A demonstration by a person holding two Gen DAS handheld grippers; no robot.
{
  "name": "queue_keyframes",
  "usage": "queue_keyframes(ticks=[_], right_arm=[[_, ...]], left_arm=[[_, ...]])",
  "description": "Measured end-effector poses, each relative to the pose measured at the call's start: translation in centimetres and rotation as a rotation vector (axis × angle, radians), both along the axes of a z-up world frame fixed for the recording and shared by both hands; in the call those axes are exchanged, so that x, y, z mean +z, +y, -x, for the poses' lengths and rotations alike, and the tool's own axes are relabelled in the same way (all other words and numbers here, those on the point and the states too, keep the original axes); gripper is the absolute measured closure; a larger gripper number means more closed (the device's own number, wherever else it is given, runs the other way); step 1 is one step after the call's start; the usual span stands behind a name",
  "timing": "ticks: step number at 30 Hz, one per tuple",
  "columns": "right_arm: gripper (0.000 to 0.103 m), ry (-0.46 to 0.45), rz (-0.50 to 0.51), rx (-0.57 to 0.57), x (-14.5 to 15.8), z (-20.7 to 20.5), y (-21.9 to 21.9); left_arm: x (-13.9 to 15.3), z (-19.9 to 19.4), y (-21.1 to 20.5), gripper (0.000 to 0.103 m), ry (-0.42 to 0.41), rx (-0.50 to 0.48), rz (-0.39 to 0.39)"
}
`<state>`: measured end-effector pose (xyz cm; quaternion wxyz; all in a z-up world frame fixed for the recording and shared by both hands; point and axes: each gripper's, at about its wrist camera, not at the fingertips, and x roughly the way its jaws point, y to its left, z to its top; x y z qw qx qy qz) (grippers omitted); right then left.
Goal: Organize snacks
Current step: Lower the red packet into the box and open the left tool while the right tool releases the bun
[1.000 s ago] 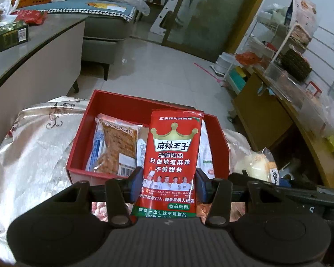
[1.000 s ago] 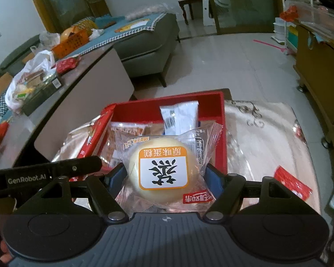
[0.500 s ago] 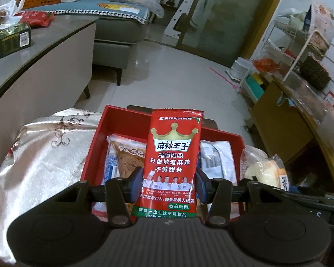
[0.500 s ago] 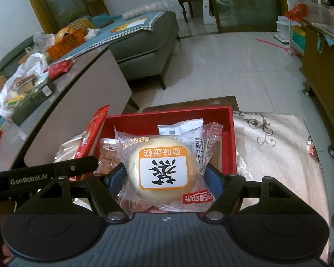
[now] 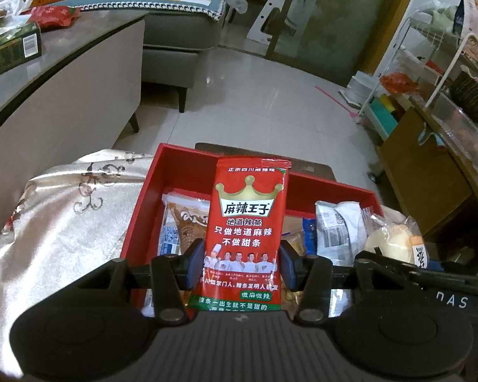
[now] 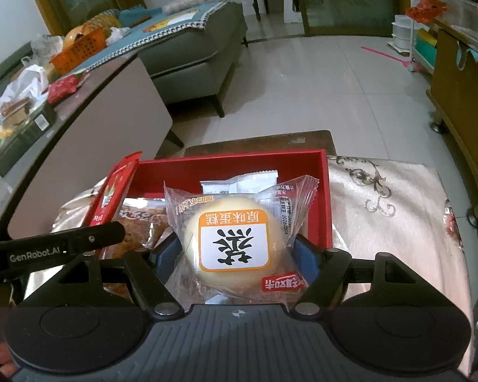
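Over the red box: both grippers hang above its open top, each loaded.
Left gripper (image 5: 242, 269): clamped on the red spicy-strip packet (image 5: 248, 222), which stands upright between the pads — grip sits low on the pouch, top half free.
Right gripper (image 6: 237, 259): clamped on the wrapped round cake (image 6: 231, 242), pads pressing the wrapper at both sides; label faces the camera, inverted.
Red box (image 5: 181, 167): sits at the far edge of the cloth-covered table (image 5: 63, 222); already holds a brown pastry pack (image 5: 188, 222) toward its left wall and a white sachet (image 5: 334, 226) toward its right wall.
Change: against the views of a second ago the box fills more of both frames and lies lower in them — both loads have closed in on it together; neither grip has altered.
Meaning for the task: judged as the final approach before release; nothing is deposited yet.
Risk: the two grippers run side by side, nearly touching, so releasing together may stack the snacks on the packs below.
Remaining: one small red packet (image 6: 449, 222) lies at the table's right edge, outside the box.
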<state>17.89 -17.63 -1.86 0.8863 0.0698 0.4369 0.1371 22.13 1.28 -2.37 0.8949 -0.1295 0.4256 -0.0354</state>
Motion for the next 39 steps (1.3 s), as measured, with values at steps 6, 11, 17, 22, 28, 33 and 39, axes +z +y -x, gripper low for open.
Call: queue_keyframes(ticks=[6, 11, 17, 22, 28, 33, 39], right_arm=[[0.024, 0.008, 0.028, 0.004, -0.6, -0.7, 0.4], [0.022, 0.017, 0.058, 0.011, -0.8, -1.0, 0.8], [0.02, 0.03, 0.072, 0.005, -1.0, -1.1, 0.7], [0.019, 0.033, 0.078, 0.01, -1.2, -1.1, 0.7], [0.018, 0.036, 0.08, -0.003, -1.2, -1.2, 0.4], [0.018, 0.035, 0.077, -0.003, -0.9, -0.9, 0.2], [0.018, 0.033, 0.083, 0.002, -0.6, -0.4, -0.3]], left_arm=[[-0.7, -0.4, -0.2, 0.061, 0.015, 0.003, -0.016], [-1.1, -0.6, -0.4, 0.061, 0.028, 0.0, -0.026], [-1.1, -0.5, -0.6, 0.06, 0.025, -0.006, -0.037], [-1.1, -0.5, -0.6, 0.059, 0.027, -0.006, -0.038], [-1.0, -0.5, -0.3, 0.058, 0.028, -0.007, -0.032], [-0.5, -0.2, 0.0, 0.057, 0.016, -0.008, -0.025], [0.2, 0.3, 0.4, 0.054, 0.001, -0.015, -0.02]])
